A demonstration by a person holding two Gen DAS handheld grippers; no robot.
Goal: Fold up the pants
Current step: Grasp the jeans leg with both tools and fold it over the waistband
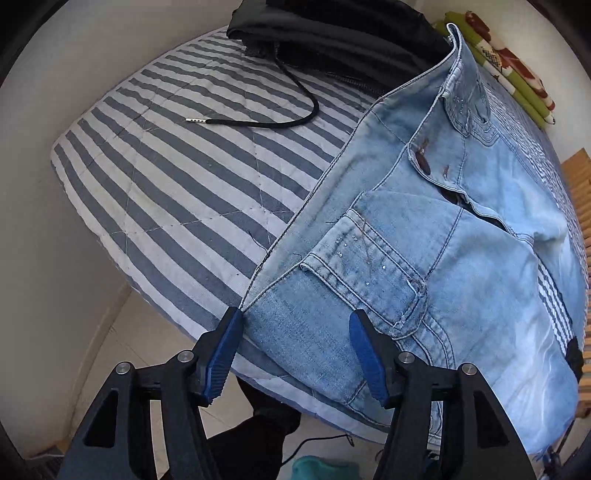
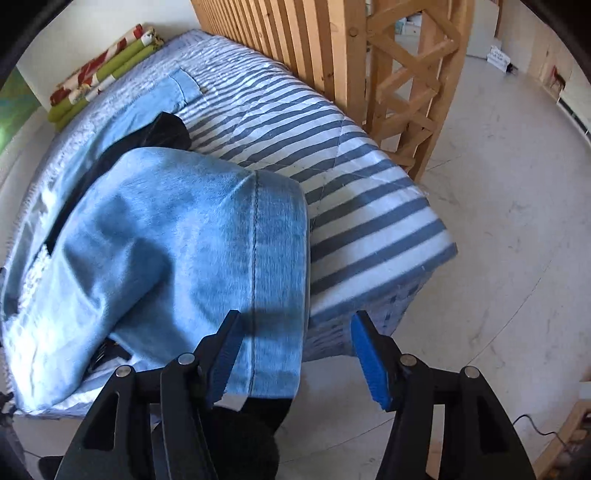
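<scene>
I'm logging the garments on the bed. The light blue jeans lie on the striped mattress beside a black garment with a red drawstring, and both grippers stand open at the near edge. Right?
Not quite: the drawstring is black with a white tip, as the left wrist view shows. The rest holds: jeans on the striped mattress, black garment beside them, left gripper and right gripper open.

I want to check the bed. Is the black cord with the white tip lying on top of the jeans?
No, the black cord lies on the striped cover, apart from the jeans.
</scene>
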